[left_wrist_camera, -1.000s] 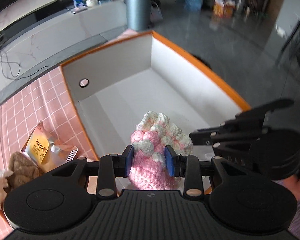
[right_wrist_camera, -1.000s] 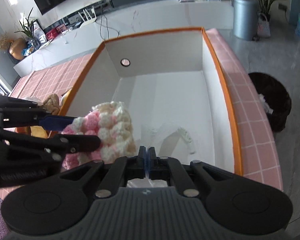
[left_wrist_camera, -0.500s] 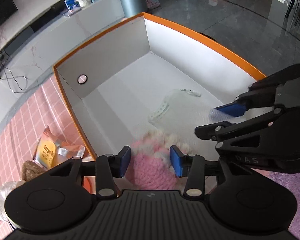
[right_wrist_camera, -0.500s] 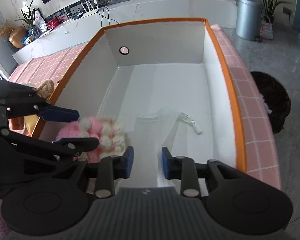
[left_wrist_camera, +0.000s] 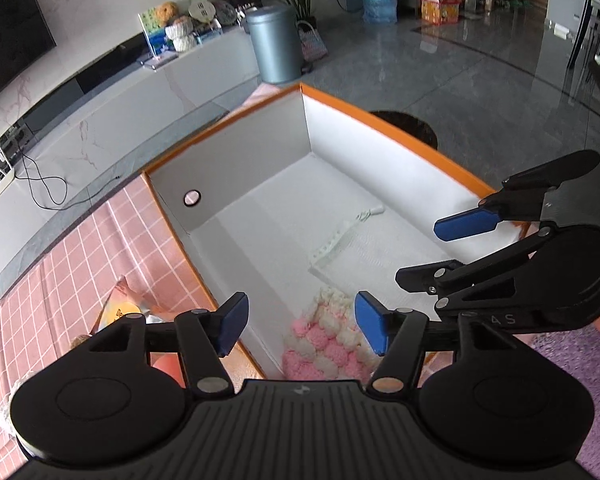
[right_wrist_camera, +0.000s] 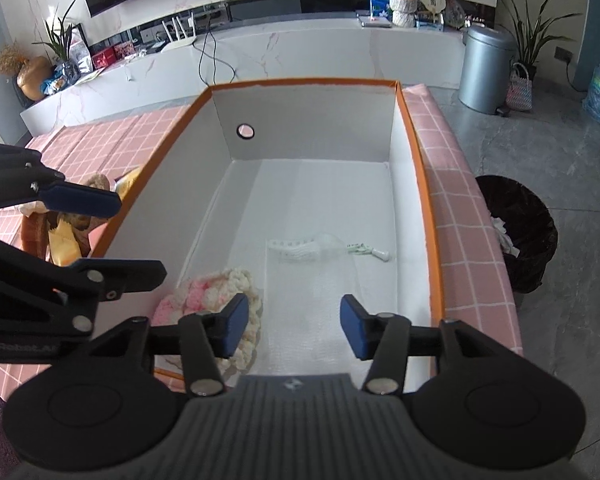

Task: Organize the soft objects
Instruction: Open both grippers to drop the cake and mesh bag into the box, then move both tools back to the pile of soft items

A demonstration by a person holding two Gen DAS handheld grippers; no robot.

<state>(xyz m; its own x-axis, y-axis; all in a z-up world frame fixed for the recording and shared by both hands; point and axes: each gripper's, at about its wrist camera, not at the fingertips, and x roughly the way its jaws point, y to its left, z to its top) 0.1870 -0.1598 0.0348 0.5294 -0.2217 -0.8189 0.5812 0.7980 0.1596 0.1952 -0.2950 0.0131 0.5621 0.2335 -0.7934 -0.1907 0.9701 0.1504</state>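
The pink-and-white knit piece (left_wrist_camera: 327, 338) lies on the floor of the box (left_wrist_camera: 384, 132), in the near corner by the left wall, just beside a clear mesh pouch (right_wrist_camera: 304, 249) that rests flat in the middle of the box. The left gripper (left_wrist_camera: 300, 326) hangs above the knit with its jaws released; they have just been opening and the blue pads do not touch the yarn. The right gripper (right_wrist_camera: 288, 325) is also released, its jaws have just been opening too, and nothing is between them; only the white box floor shows there.

The knit looks light, thick and very soft, made of puffy yarn balls. It will likely squash under a grip and spring back, so it is not fragile and not slippery. If it must be moved again, a good place to hold is the bulky middle, with the jaws closing deep, because a pinch on one loose bobble could stretch the yarn.

On the pink checked bench (left_wrist_camera: 60, 280) outside the box, a yellow snack bag (right_wrist_camera: 62, 246) and a brown plush item (right_wrist_camera: 96, 181) wait; these seem the next soft things.
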